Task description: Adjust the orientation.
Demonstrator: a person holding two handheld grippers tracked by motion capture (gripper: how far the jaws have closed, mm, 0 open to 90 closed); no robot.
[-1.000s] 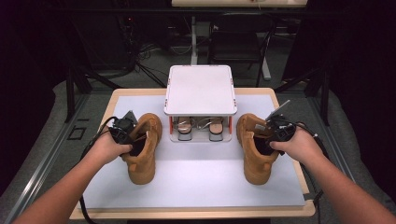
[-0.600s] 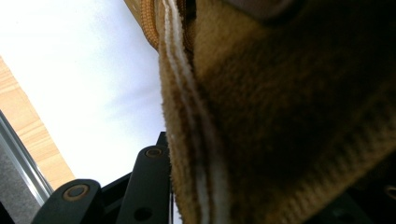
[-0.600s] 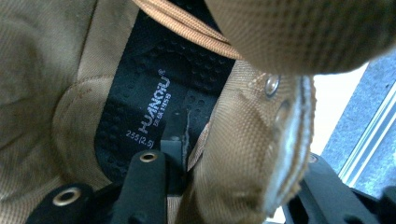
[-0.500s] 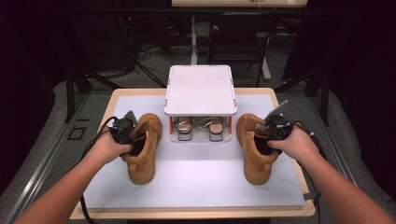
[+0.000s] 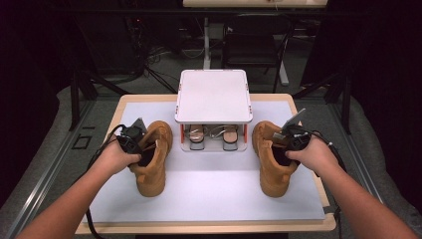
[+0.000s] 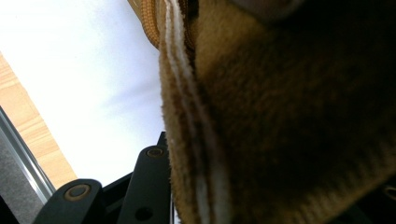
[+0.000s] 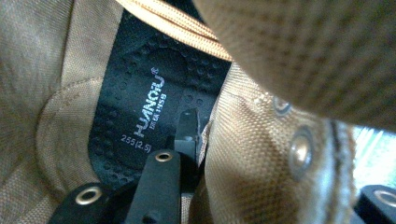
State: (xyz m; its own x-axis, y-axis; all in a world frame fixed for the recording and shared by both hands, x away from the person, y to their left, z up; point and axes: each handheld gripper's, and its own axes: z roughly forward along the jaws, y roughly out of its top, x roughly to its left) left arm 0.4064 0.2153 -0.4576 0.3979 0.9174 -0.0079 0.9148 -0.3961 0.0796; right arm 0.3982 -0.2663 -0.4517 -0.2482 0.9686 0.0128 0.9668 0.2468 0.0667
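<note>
On the table [image 5: 119,107], two boots [image 5: 152,159], two hand-held grippers [image 5: 133,141].

The high view looks forward and down from above the person's side of the table [image 5: 219,226]. The left gripper view sits tight against the left boot [image 5: 152,157] [image 6: 289,116]; the right gripper view looks into the right boot [image 5: 271,159] [image 7: 154,88].
</note>
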